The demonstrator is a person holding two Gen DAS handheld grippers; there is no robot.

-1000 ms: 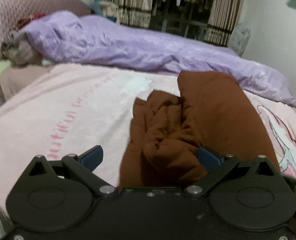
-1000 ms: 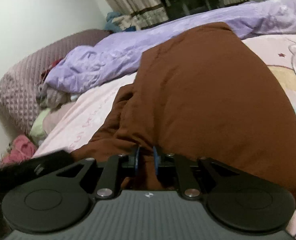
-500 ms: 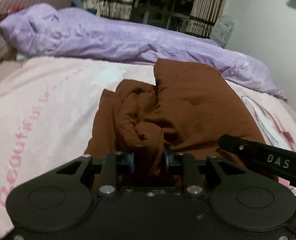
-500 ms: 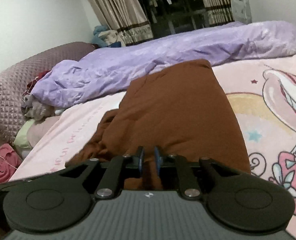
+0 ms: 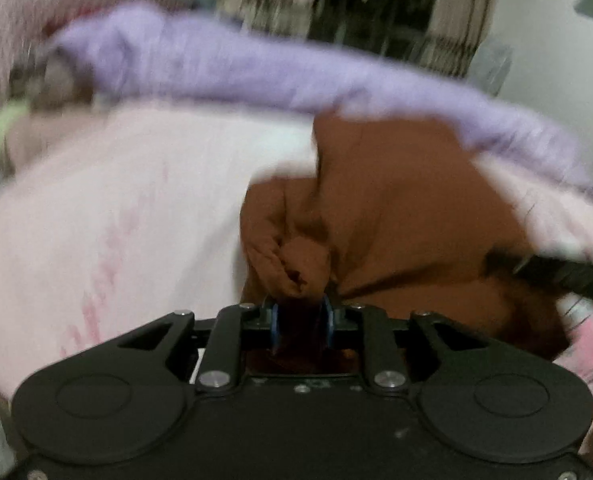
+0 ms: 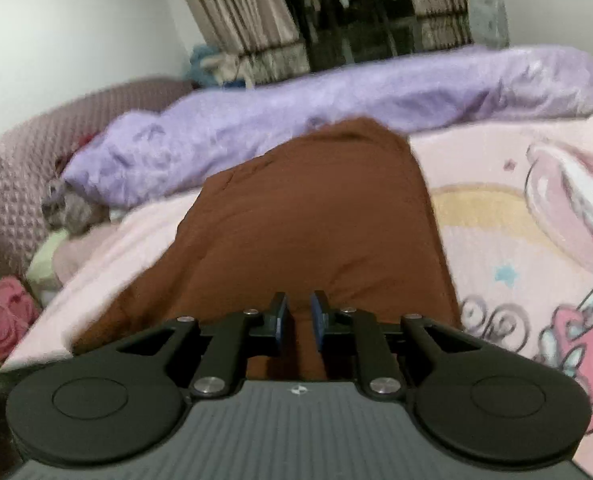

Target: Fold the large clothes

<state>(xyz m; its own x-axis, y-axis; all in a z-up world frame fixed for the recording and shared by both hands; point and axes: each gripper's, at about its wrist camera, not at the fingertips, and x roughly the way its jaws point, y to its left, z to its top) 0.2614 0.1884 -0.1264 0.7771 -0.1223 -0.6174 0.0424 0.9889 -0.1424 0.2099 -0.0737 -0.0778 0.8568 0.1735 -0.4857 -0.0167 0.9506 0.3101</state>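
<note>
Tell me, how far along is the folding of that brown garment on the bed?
Partly done, it seems. The brown garment lies on the pink bedsheet already narrowed into a long strip. In hand: the left gripper pinches a bunched fold at the near end, and the right gripper is closed on the near edge. Left: smoothing that crumpled bunch and folding the strip over into a compact stack.

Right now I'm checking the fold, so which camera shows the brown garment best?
The right wrist view: the brown garment is sharp and smooth there. The left wrist view shows it blurred, with a bunched part pinched in the left gripper.
</note>
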